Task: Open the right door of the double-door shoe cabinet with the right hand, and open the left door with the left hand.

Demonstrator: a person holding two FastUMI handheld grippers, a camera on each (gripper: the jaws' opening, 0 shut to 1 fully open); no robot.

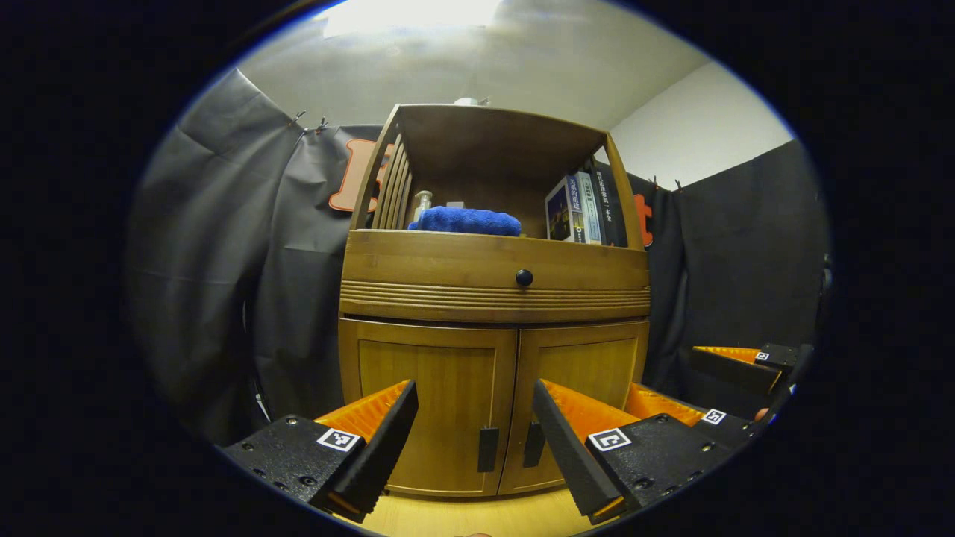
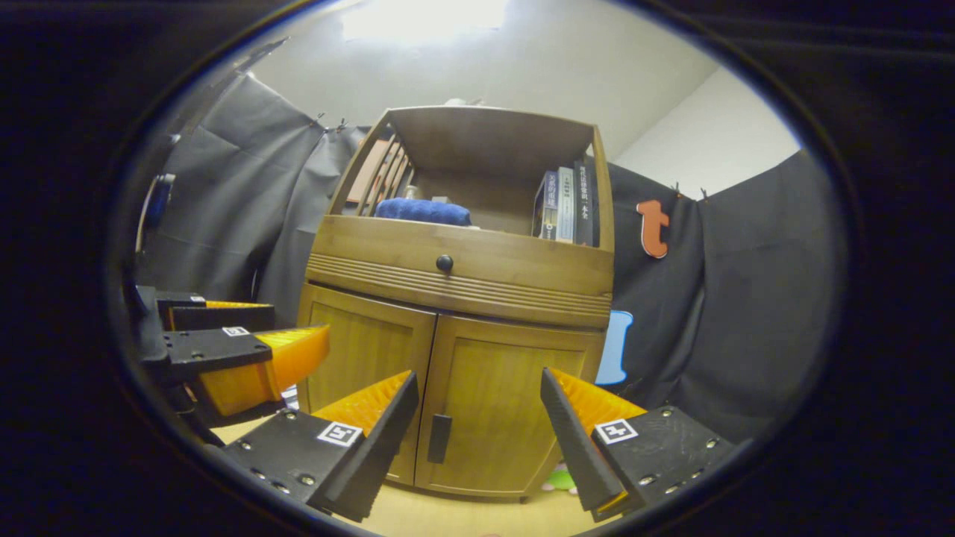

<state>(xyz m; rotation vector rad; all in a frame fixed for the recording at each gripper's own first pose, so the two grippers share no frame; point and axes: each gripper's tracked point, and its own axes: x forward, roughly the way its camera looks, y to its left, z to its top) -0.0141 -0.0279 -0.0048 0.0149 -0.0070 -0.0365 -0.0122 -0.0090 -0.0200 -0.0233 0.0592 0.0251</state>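
Facing the shoe cabinet [image 1: 492, 313] square on from low down in the left gripper view, both doors sitting closed. Showing black booth cloth [image 1: 224, 261] hanging at far left, then the left gripper [image 1: 474, 425] spread wide, holding nothing, fingers framing the seam where the doors meet. Showing the left door [image 1: 429, 406] behind the near finger, its dark handle [image 1: 488, 449] just beside the seam, and the right door [image 1: 578, 395] with its own handle [image 1: 533, 444] just across the seam, partly covered by the other finger. Showing, above the doors, a drawer front with a round black knob [image 1: 524, 277], and higher an open shelf carrying a folded blue towel [image 1: 466, 221] with a small jar behind it, then upright books [image 1: 582, 209] at the right end. Showing the right gripper [image 1: 735, 380] farther off at lower right, beside the cabinet's right side, opening hard to judge from here.

Looking at the cabinet at an angle in the right gripper view: the left gripper [image 2: 246, 350] at left, off the left door [image 2: 365, 365], apart from it. Then the right gripper [image 2: 477, 425], also wide open and empty, fingers straddling the right door [image 2: 507, 403], its handle [image 2: 439, 438] just right of the near finger, nothing touching. Showing a small bright object [image 2: 559, 477] on the pale wooden floor [image 2: 462, 514] by the cabinet's foot, too small to name.
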